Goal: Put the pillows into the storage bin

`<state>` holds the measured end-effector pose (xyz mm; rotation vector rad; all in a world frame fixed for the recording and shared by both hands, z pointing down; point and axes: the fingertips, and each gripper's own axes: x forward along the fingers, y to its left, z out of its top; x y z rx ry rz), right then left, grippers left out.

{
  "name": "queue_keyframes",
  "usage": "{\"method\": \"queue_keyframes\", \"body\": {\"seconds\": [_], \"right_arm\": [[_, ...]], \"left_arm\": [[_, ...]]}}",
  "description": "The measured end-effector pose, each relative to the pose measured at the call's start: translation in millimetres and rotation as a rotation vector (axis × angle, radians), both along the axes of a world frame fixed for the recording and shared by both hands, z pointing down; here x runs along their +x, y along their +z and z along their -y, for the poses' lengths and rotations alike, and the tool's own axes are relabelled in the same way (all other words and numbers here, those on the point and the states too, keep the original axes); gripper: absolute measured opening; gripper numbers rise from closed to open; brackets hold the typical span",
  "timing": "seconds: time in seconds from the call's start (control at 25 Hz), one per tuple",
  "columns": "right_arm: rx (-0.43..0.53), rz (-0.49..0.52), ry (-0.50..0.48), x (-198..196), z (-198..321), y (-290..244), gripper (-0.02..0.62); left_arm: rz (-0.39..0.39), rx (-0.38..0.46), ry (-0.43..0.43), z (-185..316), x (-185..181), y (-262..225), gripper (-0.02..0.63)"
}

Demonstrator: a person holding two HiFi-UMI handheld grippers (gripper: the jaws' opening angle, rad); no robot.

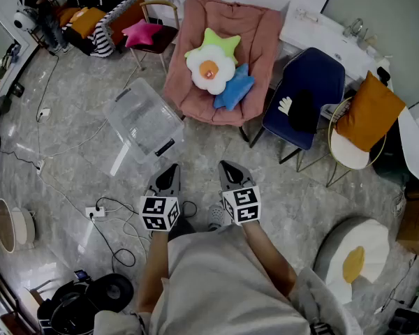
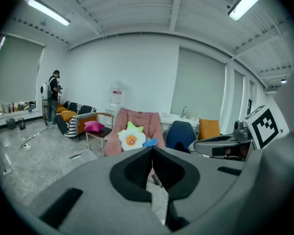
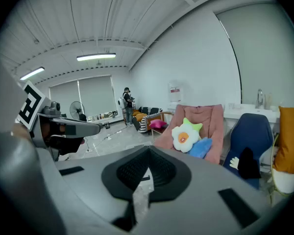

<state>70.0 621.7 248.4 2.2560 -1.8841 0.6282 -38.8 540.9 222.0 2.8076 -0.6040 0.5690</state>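
Observation:
A white flower pillow with an orange centre (image 1: 209, 68) rests on the pink chair (image 1: 255, 37), over a green star pillow (image 1: 220, 42) and beside a blue star pillow (image 1: 234, 89). The same flower pillow (image 2: 131, 139) (image 3: 183, 135) shows in both gripper views. A clear storage bin (image 1: 143, 121) stands on the floor left of the chair. My left gripper (image 1: 169, 176) and right gripper (image 1: 232, 174) are side by side in front of the person, both shut and empty, well short of the bin and the pillows.
A magenta star pillow (image 1: 141, 32) lies on a small wooden chair. A dark blue chair (image 1: 307, 89) stands right of the pink one, then an orange cushion (image 1: 369, 110). A large fried-egg cushion (image 1: 353, 260) lies lower right. Cables and a power strip (image 1: 96, 212) cross the floor at left.

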Motion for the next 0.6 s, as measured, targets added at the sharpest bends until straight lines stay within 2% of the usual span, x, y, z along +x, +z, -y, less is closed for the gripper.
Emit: {"method": "queue_keyframes", "body": {"seconds": [0.24, 0.48, 0.6], "right_arm": [[0.002, 0.001, 0.012, 5.8, -10.3, 2.3, -0.005], [0.057, 0.054, 0.136, 25.7, -27.7, 1.0, -0.003], [0.042, 0.063, 0.150, 33.1, -34.8, 7.4, -0.003]], "left_arm": [[0.002, -0.016, 0.015, -11.2, 7.1, 5.7, 0.009], [-0.018, -0.006, 0.004, -9.5, 2.5, -4.0, 0.011], [-0.004, 0.008, -0.012, -7.5, -5.1, -8.1, 0.011]]}}
